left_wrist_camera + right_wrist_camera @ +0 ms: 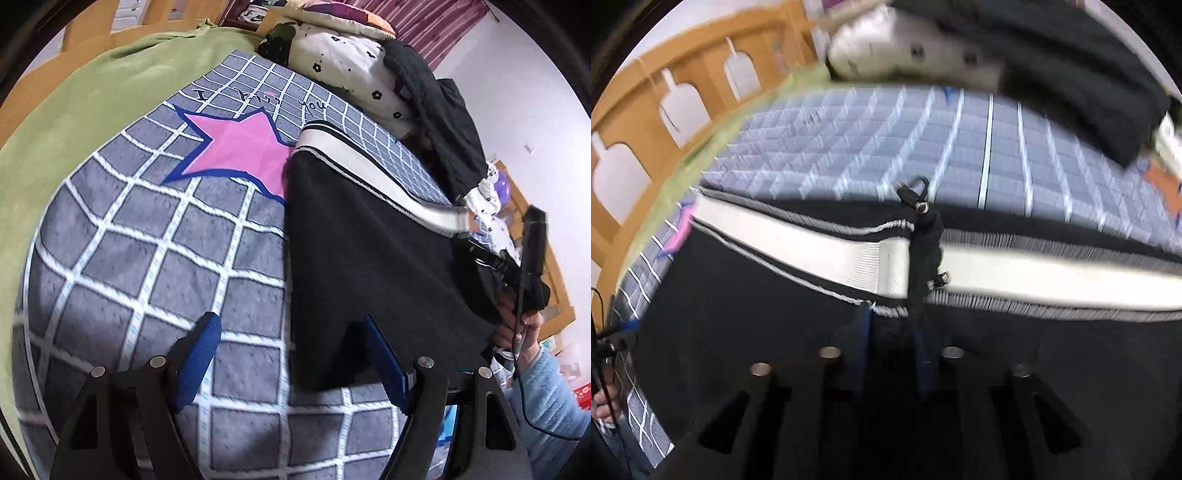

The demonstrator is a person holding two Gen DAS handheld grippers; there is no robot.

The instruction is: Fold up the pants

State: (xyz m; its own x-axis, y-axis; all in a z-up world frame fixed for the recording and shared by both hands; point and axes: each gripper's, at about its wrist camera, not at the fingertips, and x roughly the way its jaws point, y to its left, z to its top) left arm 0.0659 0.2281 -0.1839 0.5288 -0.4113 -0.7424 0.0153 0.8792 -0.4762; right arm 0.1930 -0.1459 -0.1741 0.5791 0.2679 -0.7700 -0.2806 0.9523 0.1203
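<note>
Black pants (369, 266) spread on a grey checked blanket (147, 258), white-striped waistband (812, 251) uppermost. Left gripper (291, 354) hovering at the near hem, jaws spread wide, nothing between. Right gripper (892, 343) narrowed onto black fabric below the waistband; pad contact lost in dark and blur. Drawstring (923, 236) smeared. Blanket edges cut off.

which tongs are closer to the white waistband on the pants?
Right. The right tongs sit narrowed just below the white waistband, on the pants' black fabric. The left tongs stand open at the pants' opposite edge.
</note>
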